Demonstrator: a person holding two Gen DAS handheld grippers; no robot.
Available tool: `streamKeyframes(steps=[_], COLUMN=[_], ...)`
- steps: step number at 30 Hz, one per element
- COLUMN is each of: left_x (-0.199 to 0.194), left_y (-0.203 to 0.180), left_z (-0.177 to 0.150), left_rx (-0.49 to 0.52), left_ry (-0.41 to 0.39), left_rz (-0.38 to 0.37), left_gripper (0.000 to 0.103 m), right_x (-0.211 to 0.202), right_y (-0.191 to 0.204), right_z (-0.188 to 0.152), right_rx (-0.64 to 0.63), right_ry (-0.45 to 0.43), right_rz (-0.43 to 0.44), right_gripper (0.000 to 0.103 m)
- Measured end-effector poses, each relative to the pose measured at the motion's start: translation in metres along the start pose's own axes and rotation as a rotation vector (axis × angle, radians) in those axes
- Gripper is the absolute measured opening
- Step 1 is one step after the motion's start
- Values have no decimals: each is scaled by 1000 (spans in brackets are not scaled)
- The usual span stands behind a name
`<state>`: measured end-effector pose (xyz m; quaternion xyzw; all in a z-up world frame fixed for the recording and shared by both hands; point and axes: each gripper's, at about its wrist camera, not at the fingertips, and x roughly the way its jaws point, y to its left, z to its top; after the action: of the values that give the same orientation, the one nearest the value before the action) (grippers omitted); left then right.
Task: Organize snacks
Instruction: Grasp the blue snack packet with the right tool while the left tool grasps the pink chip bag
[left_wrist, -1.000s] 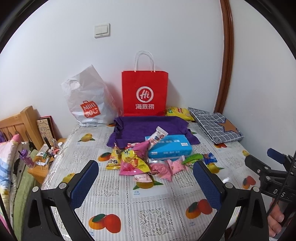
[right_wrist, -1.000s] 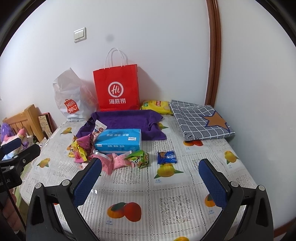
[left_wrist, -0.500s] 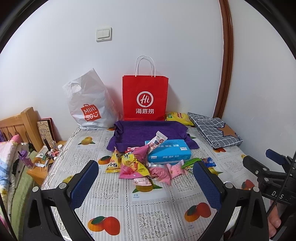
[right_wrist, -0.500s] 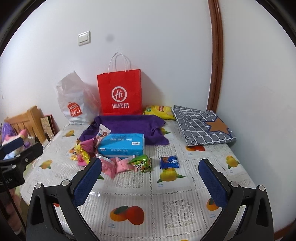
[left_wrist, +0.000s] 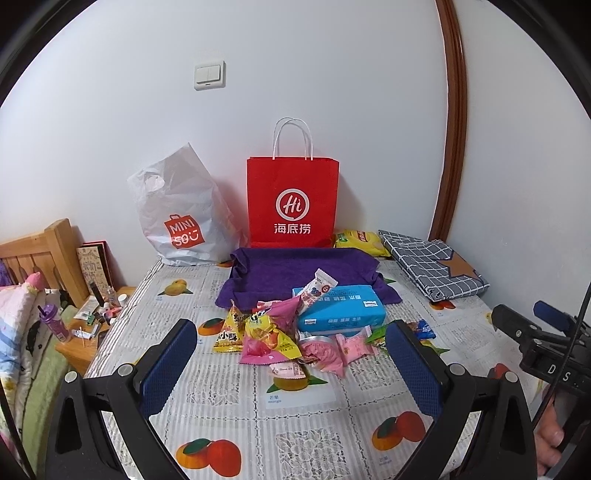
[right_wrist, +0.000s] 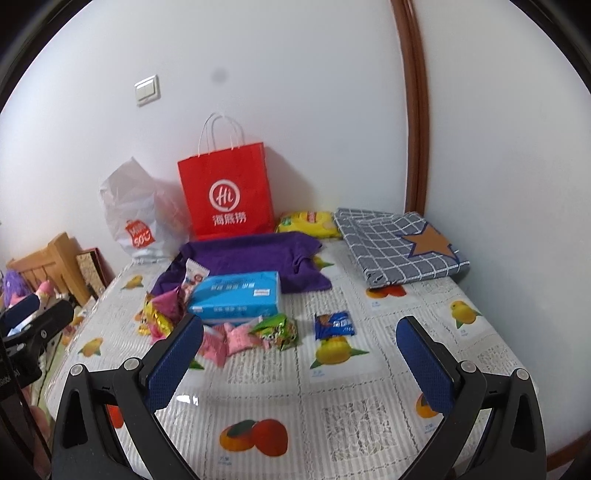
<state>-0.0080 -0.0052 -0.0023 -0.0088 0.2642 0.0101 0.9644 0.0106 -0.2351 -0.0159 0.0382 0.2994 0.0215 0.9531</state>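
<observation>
Snack packets (left_wrist: 280, 336) in yellow, pink and green foil are lying in a loose heap mid-desk, touching the front and left side of a light-blue soft tissue pack (left_wrist: 340, 310). White-and-red wrapped bar (left_wrist: 318, 288) is leaning tilted against the tissue pack's left top edge. Small blue biscuit packet (right_wrist: 334, 325) is sitting apart, just right of the heap; green foil packet (right_wrist: 277, 330) is lying between it and the pink ones.

Desk (left_wrist: 229, 384) is wearing a fruit-print lace-pattern cloth. Behind the tissue pack: folded purple towel (left_wrist: 303, 273). Against the wall: red paper bag with white handles (left_wrist: 293, 201) standing upright, white plastic shopping bag (left_wrist: 181, 218) to its left, yellow chip bag (right_wrist: 308, 223) to its right. Folded grey checked cloth with a brown star (right_wrist: 399, 243) is lying at the right rear corner.

Left gripper (left_wrist: 290, 358) is hovering above the near desk edge, fingers spread wide, gripping nothing. Right gripper (right_wrist: 299, 354) same: fingers released, wide apart, nothing between them, pointing at the right end of the heap.
</observation>
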Motion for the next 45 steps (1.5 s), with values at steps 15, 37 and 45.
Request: streamKeyframes(steps=[15, 37, 45], left_x=[66, 179, 192], left_y=[12, 54, 69], left_z=[1, -15, -21], left_rx=[6, -146, -140], left_ry=[148, 304, 342], left_rz=[43, 31, 61], left_gripper=[102, 102, 102], right_x=[60, 250, 260], right_y=[-15, -63, -49], right_z=[7, -40, -44], right_rx=[-15, 18, -80], right_ry=[19, 389, 400], right_rz=[-13, 1, -46], right_gripper=[103, 86, 70])
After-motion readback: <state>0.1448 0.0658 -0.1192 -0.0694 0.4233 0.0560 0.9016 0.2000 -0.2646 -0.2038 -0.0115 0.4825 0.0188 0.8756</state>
